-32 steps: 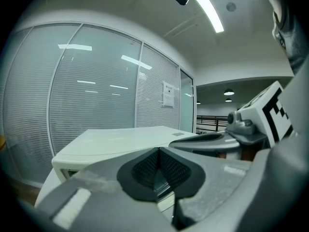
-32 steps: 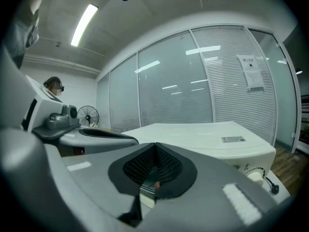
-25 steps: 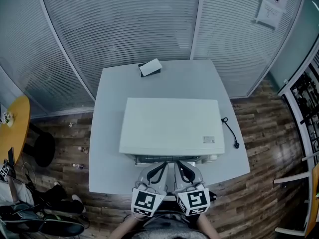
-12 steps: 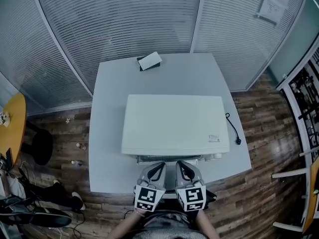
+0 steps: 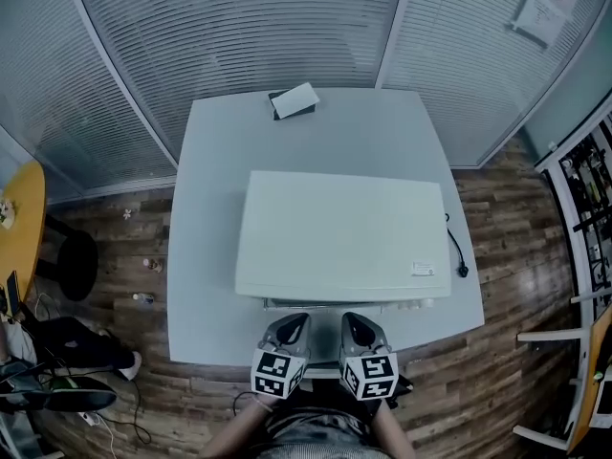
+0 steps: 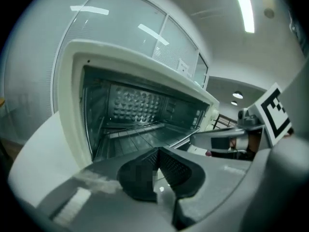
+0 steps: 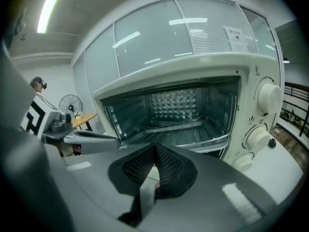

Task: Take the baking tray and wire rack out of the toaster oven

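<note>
The white toaster oven [image 5: 339,232] stands on a white table [image 5: 206,218], its front facing me. Its cavity is open in both gripper views. Inside, the wire rack [image 7: 186,125] [image 6: 137,129] lies level across the cavity. I cannot tell the baking tray apart from the dark floor under the rack. My left gripper [image 5: 290,323] [image 6: 157,154] and right gripper [image 5: 352,323] [image 7: 155,152] hang side by side just before the oven's front, both shut and empty. Neither touches the oven.
Round control knobs [image 7: 268,98] run down the oven's right front. A power cord [image 5: 457,249] trails off the oven's right side. A small black-and-white box [image 5: 294,101] lies at the table's far edge. Blinds on glass walls stand behind, and a yellow table [image 5: 19,228] is at left.
Both grippers have sunk lower in front of the oven and still sit side by side, shut. The oven and table have not moved.
</note>
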The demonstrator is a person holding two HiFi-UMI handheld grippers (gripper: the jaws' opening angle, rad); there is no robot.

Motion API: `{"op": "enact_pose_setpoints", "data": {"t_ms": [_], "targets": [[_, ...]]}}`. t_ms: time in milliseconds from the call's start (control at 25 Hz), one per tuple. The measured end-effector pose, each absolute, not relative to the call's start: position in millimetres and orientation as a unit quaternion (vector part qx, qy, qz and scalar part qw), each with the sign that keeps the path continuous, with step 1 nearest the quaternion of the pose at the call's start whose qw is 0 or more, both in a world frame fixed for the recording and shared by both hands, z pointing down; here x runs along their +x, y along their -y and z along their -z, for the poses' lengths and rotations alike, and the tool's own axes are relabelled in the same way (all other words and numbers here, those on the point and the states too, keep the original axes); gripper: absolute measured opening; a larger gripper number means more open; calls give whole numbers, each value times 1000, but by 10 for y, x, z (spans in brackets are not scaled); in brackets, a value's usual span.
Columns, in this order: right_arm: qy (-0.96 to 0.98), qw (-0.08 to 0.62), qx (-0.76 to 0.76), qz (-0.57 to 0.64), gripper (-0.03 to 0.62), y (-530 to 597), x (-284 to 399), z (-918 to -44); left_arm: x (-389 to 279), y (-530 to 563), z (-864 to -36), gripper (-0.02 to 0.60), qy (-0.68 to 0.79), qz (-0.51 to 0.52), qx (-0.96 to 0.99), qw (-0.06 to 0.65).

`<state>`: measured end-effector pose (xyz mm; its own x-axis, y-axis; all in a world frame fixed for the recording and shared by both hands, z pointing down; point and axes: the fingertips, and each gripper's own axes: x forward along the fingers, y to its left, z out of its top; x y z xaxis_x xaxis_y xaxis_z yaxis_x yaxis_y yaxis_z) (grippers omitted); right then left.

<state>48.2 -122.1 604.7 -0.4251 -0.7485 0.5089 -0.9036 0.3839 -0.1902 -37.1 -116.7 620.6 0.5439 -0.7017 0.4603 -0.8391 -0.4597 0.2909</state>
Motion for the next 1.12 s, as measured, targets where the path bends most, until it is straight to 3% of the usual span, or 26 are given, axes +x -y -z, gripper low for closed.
{"op": "enact_pose_setpoints", "data": {"t_ms": [240,520,560,640,760,920,1080,1120], "targets": [[790,126,510,-315,3,1205,557,-6224,-499,1097,-6533,5,459,-11,771,441],[768,74,510,-380,6,1280,638,-6302,-557,1114,-6689,5,462,33,740,488],[764,62,508,-393,31,1289,641,-6304,-550,1121,-6702,7,459,38,737,495],[756,32,501,-420,57,1298,642,-6297,-524,1134,-6708,94,449,55,732,510],[742,-18,488,-459,74,1302,636,-6262,-442,1173,-6641,162,415,112,726,536],[722,-69,475,-498,152,1312,604,-6219,-409,1243,-6594,270,387,190,705,564],[690,-101,482,-530,193,1317,617,-6216,-472,1344,-6586,288,388,237,686,568],[680,-111,484,-539,269,1320,635,-6230,-478,1371,-6569,288,388,240,687,565]]}}
